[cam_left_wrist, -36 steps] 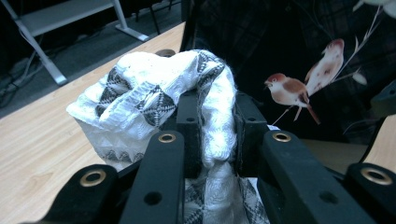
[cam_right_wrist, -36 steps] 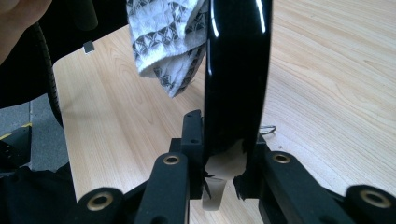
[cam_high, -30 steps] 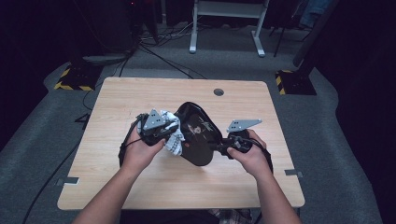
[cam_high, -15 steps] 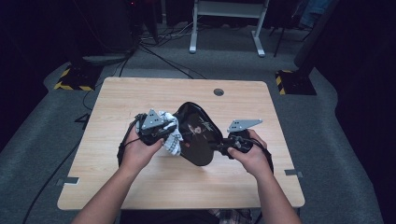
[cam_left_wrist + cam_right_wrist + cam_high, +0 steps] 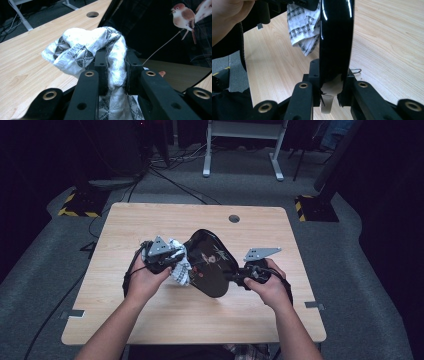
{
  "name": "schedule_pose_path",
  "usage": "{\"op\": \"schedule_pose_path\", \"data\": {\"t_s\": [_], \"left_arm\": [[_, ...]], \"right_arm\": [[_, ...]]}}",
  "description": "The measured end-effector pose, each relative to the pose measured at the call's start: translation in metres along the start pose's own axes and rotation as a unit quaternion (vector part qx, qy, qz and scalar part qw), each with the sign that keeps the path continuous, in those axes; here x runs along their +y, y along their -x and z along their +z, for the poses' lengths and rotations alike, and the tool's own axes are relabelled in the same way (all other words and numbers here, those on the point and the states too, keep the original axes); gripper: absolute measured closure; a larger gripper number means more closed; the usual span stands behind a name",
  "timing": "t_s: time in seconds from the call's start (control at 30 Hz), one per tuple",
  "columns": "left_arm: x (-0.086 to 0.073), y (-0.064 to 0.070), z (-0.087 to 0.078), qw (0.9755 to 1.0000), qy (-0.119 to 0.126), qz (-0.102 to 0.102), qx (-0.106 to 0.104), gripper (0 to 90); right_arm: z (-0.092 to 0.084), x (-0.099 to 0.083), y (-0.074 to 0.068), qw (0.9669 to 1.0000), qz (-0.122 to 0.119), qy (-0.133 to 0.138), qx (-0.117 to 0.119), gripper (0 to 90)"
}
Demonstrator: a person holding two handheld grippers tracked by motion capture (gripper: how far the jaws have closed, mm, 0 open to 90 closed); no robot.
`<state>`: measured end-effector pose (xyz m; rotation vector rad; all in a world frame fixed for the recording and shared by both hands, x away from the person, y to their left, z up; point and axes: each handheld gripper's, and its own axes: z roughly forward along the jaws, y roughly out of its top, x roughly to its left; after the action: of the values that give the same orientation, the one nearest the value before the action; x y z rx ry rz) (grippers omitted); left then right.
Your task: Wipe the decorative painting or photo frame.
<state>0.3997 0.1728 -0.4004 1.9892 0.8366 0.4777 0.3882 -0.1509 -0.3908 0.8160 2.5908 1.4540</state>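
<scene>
A glossy black plate point(image 5: 210, 262) with a bird painting is held tilted above the wooden table point(image 5: 125, 225). My right gripper point(image 5: 239, 276) is shut on the plate's rim at its right edge; in the right gripper view the black plate point(image 5: 335, 37) stands edge-on between the jaws of that gripper point(image 5: 330, 85). My left gripper point(image 5: 172, 260) is shut on a white cloth with a grey pattern point(image 5: 179, 265) and presses it against the plate's left side. In the left gripper view the cloth point(image 5: 92, 50) bunches over the jaws of that gripper point(image 5: 115, 72), beside the plate point(image 5: 155, 27) with its painted bird point(image 5: 183, 16).
A round cable hole point(image 5: 234, 218) sits in the table's far edge. A white desk frame point(image 5: 242, 145) and cables lie on the floor beyond. Yellow-black striped feet point(image 5: 77, 209) stand at the left and another base point(image 5: 312, 205) at the right.
The left gripper and cloth have shifted slightly over the plate's left side. The plate and right gripper have hardly moved.
</scene>
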Motion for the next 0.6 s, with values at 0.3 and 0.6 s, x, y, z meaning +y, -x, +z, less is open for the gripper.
{"op": "schedule_pose_path", "data": {"t_s": [0.3,0.6], "left_arm": [[-0.02,0.0,0.011,0.9995,-0.03,-0.005,-0.001,76.8],[0.004,0.008,-0.001,0.9999,0.006,0.01,-0.007,76.8]], "right_arm": [[0.0,0.0,0.0,1.0,0.003,0.001,0.003,77.3],[0.0,0.0,0.0,1.0,0.003,0.001,0.002,77.5]]}}
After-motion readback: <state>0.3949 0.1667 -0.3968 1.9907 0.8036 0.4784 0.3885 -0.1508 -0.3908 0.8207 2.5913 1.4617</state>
